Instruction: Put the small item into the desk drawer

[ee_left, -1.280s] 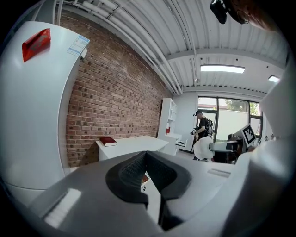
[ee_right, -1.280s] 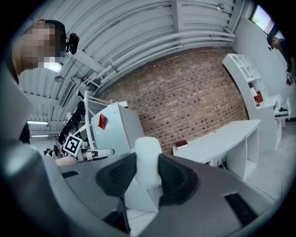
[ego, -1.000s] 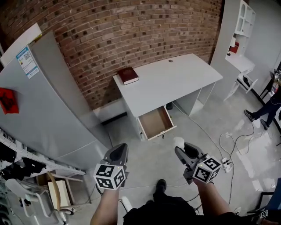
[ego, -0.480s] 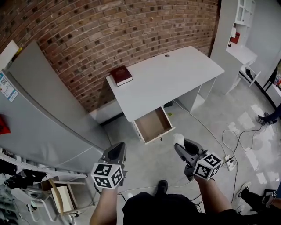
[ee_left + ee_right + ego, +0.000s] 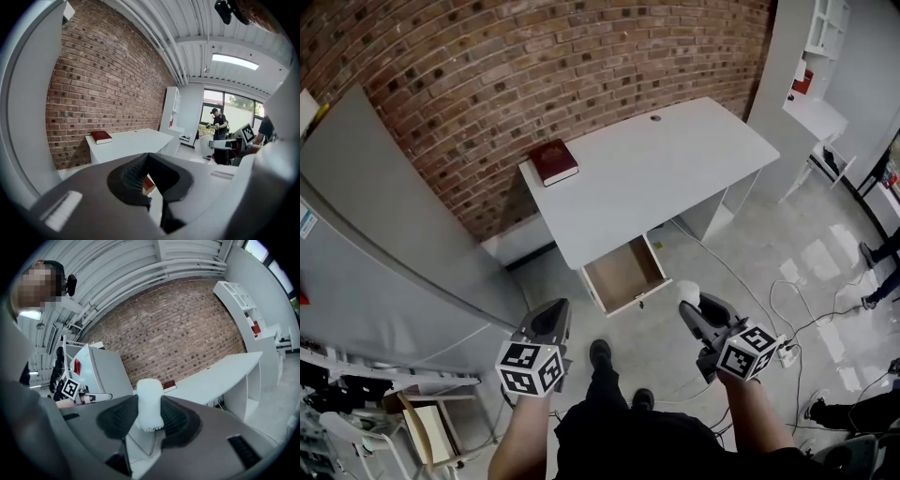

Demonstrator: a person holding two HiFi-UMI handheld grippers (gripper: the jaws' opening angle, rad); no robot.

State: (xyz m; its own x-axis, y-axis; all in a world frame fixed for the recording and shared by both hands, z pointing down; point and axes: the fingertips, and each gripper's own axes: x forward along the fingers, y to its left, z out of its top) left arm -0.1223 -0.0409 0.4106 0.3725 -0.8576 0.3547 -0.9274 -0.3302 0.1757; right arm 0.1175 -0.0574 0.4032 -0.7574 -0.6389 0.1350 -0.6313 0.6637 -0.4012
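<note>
**Brick-walled room, white tabletop, drawer standing open**

A small white item (image 5: 685,287) sits upright between the pads of the right claw (image 5: 693,307). The right gripper view shows both pads pressed against its sides, the jaws held wide by it (image 5: 149,405). The item hangs over the floor (image 5: 675,361), in front of the drawer (image 5: 623,275) and a little to its right, near it but not touching.

The left claw (image 5: 552,312) is level with the right one, on the other side of the drawer. Its jaws stand only a narrow slit apart, with nothing between them (image 5: 149,180).

The drawer is pulled out from under the front edge of the tabletop (image 5: 675,169), and its brown wooden inside faces up. A red book (image 5: 553,161) lies flat on the tabletop's far left corner, close to the brick wall (image 5: 534,66) that runs behind the desk.

To the left a tall grey cabinet (image 5: 384,234) leans into view. To the right a white shelf unit (image 5: 820,56) stands against a pale wall. The floor is grey and glossy, with cables (image 5: 787,295) trailing across it to a power strip (image 5: 786,352) beside the right claw. In the left gripper view a person (image 5: 218,124) stands far off by the windows (image 5: 234,105).
</note>
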